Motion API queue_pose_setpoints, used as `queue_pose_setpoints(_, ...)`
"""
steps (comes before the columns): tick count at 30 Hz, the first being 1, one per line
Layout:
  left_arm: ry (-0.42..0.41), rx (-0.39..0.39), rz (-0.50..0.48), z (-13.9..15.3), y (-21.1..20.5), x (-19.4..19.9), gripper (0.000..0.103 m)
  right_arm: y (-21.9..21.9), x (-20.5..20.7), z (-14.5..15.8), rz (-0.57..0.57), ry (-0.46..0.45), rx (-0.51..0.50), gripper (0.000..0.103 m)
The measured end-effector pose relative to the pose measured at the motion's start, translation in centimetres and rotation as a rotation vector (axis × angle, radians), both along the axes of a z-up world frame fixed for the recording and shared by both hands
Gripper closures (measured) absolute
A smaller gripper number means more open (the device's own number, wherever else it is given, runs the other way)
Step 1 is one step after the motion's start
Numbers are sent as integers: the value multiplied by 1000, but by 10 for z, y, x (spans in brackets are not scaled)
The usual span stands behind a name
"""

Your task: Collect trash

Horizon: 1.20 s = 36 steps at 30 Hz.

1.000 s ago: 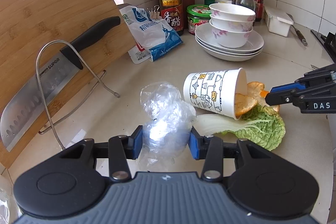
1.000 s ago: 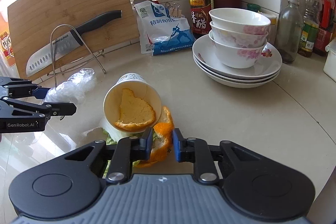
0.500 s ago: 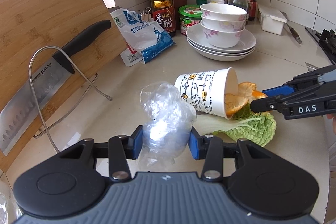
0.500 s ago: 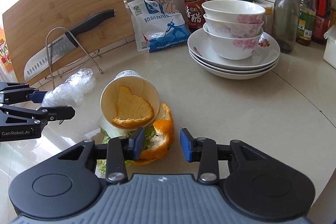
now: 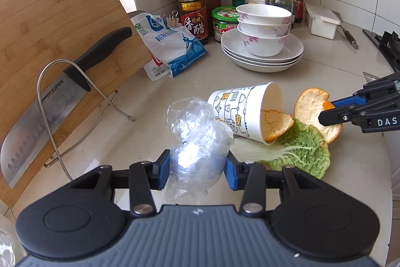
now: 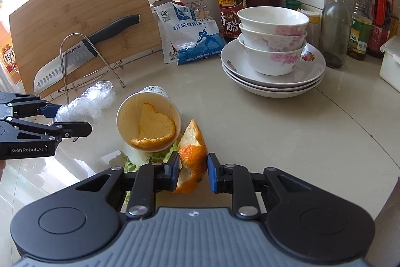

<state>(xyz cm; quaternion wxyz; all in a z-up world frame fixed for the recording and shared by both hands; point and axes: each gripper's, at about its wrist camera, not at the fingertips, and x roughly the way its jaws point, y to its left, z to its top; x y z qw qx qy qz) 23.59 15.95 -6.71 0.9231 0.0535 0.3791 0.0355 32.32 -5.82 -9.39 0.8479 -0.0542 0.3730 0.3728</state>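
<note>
My left gripper (image 5: 197, 169) is shut on a crumpled clear plastic bag (image 5: 197, 131) that rests on the counter. To its right a printed paper cup (image 5: 237, 111) lies on its side, with one piece of orange peel (image 6: 155, 126) in its mouth. The cup rests on a green lettuce leaf (image 5: 300, 152). My right gripper (image 6: 193, 170) has its jaws closing on a second orange peel (image 6: 192, 154) just right of the cup mouth, and both blue pads press on it. The left wrist view shows that gripper (image 5: 325, 113) pinching this peel (image 5: 310, 109).
A stack of bowls on plates (image 5: 262, 41) stands behind the cup. A salt bag (image 5: 172, 46), a vinegar bottle (image 5: 191, 4) and a knife (image 5: 50, 96) on a rack against a cutting board (image 5: 57, 24) line the back left. A stove edge (image 5: 387, 46) is at the right.
The right gripper opened, shifted a little and shut again on the outer orange peel, which now stands apart from the cup mouth. The left gripper kept its hold on the bag.
</note>
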Motion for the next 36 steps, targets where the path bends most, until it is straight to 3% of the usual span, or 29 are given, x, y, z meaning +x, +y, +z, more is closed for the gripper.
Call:
queue_pose_setpoints(13, -6, 1, -65, 11, -26, -17, 60, -33, -28, -8, 4, -8, -86, 73)
queue_pose_setpoints(14, -5, -1, -69, 11, -27, -17, 60, -33, -29, -11, -3, -12, -99, 59)
queue_pose_setpoints(17, 0, -4, -78, 10, -31, -19, 60, -35, -36, -17, 5, -21, -98, 35)
queue_pose_setpoints(22, 9, -10, -83, 9, -33, -19, 60, -36, -49, -20, 48, -68, -98, 4)
queue_pose_setpoints(27, 12, -15, -81, 8, -32, -17, 60, -26, -54, -37, 52, -130, -170, 2)
queue_pose_setpoints(36, 23, -15, -58, 6, -27, -14, 60, -22, -48, -52, 67, -105, -157, 0)
